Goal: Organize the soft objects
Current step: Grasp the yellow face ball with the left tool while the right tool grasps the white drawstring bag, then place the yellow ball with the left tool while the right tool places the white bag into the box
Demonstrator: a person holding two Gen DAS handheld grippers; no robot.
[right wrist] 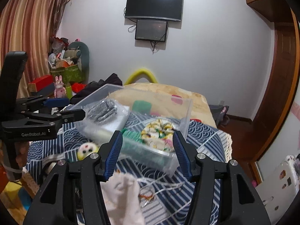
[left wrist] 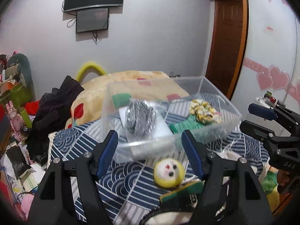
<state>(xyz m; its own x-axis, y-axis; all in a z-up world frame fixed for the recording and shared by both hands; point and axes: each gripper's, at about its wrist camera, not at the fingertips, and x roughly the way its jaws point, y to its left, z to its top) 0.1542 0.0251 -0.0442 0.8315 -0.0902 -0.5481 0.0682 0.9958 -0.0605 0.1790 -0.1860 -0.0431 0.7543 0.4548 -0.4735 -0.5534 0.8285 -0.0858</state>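
A clear plastic box (left wrist: 221, 131) (right wrist: 168, 161) stands on the blue patterned cloth. In it lie a grey metallic scrubber in a bag (left wrist: 140, 120) (right wrist: 103, 112), a yellow-white scrunchie (left wrist: 204, 110) (right wrist: 157, 133) and a green knit piece (left wrist: 183, 125) (right wrist: 131, 135). A yellow-white plush ball with a face (left wrist: 168, 172) (right wrist: 87, 149) lies before the box, beside a green-black sponge (left wrist: 180, 191). My left gripper (left wrist: 150, 153) is open above the ball. My right gripper (right wrist: 147, 155) is open at the box's near wall, above a white cloth (right wrist: 121, 193).
A black garment (left wrist: 54, 112) lies at the left on a beige floral blanket (left wrist: 131, 78). Cluttered toys and boxes (right wrist: 63, 71) stand by the curtain. A wooden door (left wrist: 228, 37) is at the right. Screens (right wrist: 153, 5) hang on the wall.
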